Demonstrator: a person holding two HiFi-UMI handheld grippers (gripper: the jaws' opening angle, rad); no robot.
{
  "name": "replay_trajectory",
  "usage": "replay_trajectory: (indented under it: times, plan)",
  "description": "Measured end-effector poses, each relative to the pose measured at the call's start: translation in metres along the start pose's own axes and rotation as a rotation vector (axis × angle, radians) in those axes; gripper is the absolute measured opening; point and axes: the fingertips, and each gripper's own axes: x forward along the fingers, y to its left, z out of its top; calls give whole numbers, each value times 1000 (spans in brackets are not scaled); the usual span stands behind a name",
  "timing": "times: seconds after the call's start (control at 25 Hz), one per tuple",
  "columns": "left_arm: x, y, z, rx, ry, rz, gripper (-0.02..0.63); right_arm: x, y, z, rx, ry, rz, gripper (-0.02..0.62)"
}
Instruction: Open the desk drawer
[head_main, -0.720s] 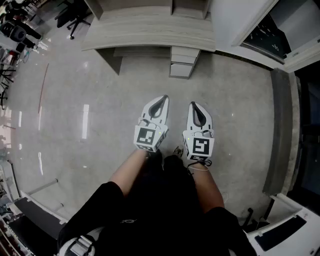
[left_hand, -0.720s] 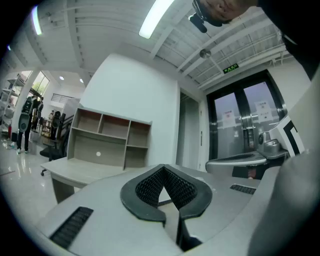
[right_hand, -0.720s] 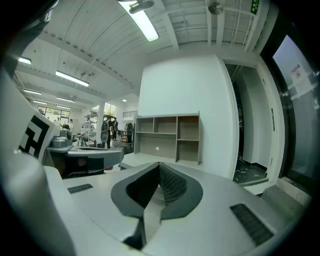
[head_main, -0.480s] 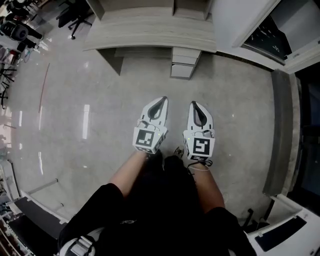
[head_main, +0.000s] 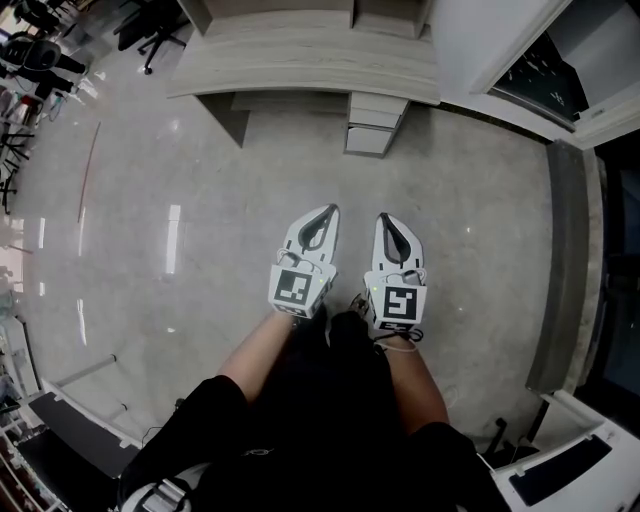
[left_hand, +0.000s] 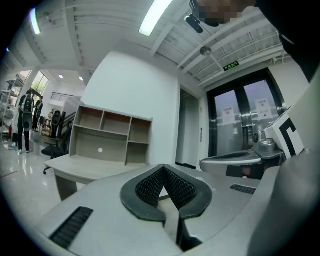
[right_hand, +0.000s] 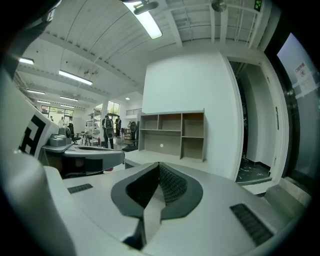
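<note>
A pale wood desk (head_main: 300, 62) stands at the top of the head view, with a stack of closed drawers (head_main: 373, 122) under its right end. Both grippers are held side by side over the floor, well short of the desk. My left gripper (head_main: 328, 210) has its jaws together and holds nothing. My right gripper (head_main: 383, 217) is likewise shut and empty. In the left gripper view the desk (left_hand: 85, 168) and its shelf unit (left_hand: 110, 135) lie ahead beyond the gripper (left_hand: 162, 168). The right gripper view shows the same shelf unit (right_hand: 172, 133) beyond the gripper (right_hand: 159, 165).
Grey polished floor (head_main: 200, 230) lies between me and the desk. A white wall (head_main: 480, 40) and a dark glass doorway (head_main: 545, 80) stand at the right, with a grey sill (head_main: 560, 260) along the floor. Office chairs (head_main: 150, 30) and equipment stand far left. People (right_hand: 107, 131) stand in the distance.
The desk has slid slightly up and right in the head view, and both grippers sit a little lower. Their jaws stay together.
</note>
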Motion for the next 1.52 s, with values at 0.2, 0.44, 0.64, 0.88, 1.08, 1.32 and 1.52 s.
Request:
replay_trajectory:
  times: [0.2,0.44,0.64,0.88,1.08,1.32,1.52]
  plan:
    - [-4,10,-14,-16,15,11,3,8,12,-15,2,40,7,5]
    - [5,27,-27,-64,-7,4,5,35,22,-28,-14,68,-19,5]
    - [7,51,-41,-74,5,-17,3,63,38,-31,-34,71,-37,5]
    - [13,75,-59,-49,60,-52,3,90,49,-34,-68,79,-45,5]
    - [24,73,-67,-31,97,-88,3,88,30,-33,-56,77,-83,5]
    - [42,77,-72,-44,125,-56,3,88,3,-43,-80,111,-73,5]
    - [80,75,-76,-40,143,-21,4,105,-31,-62,-38,137,-50,5]
